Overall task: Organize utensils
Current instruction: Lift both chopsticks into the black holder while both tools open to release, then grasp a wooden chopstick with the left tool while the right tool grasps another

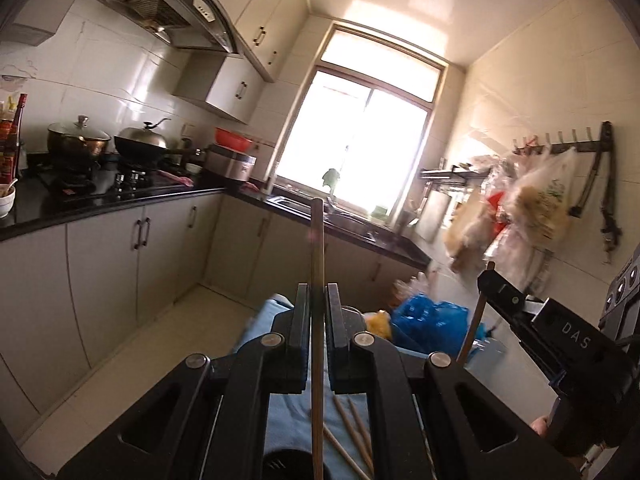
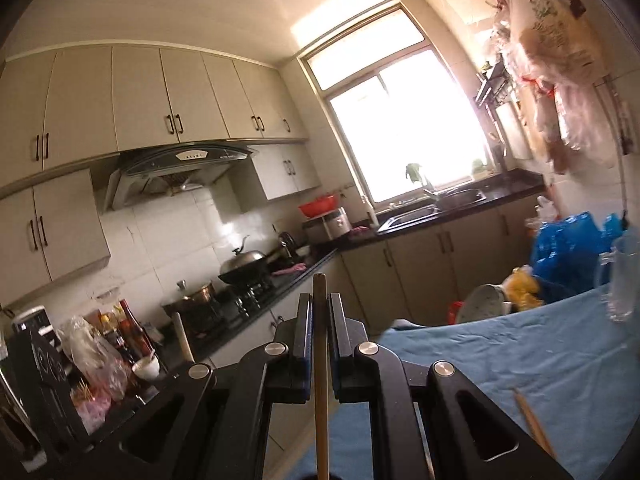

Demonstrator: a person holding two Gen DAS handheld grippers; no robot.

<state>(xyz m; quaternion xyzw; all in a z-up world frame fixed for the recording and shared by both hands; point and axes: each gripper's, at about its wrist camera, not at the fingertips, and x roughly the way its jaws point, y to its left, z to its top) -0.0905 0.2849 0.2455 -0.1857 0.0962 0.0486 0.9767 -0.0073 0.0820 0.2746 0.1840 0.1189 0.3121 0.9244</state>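
Note:
My left gripper [image 1: 317, 294] is shut on a wooden chopstick [image 1: 317, 248] that stands upright between its jaws, tip well above the fingertips. Below it, several loose chopsticks [image 1: 352, 432] lie on the blue cloth [image 1: 286, 412]. At the right of the left wrist view, my right gripper [image 1: 489, 280] holds another chopstick [image 1: 472, 328] up in the air. In the right wrist view, the right gripper [image 2: 320, 302] is shut on that chopstick [image 2: 320, 364], which is nearly vertical. One loose chopstick [image 2: 534, 420] lies on the cloth [image 2: 520, 352] at the lower right.
A clear glass [image 2: 622, 280] stands on the cloth at the far right, with blue bags [image 2: 568, 248] and a yellow item [image 2: 520, 284] behind. A black counter [image 1: 120, 196] carries pots, a wok and bottles. The sink [image 2: 432, 208] is under the window; bags hang on the right wall [image 1: 532, 208].

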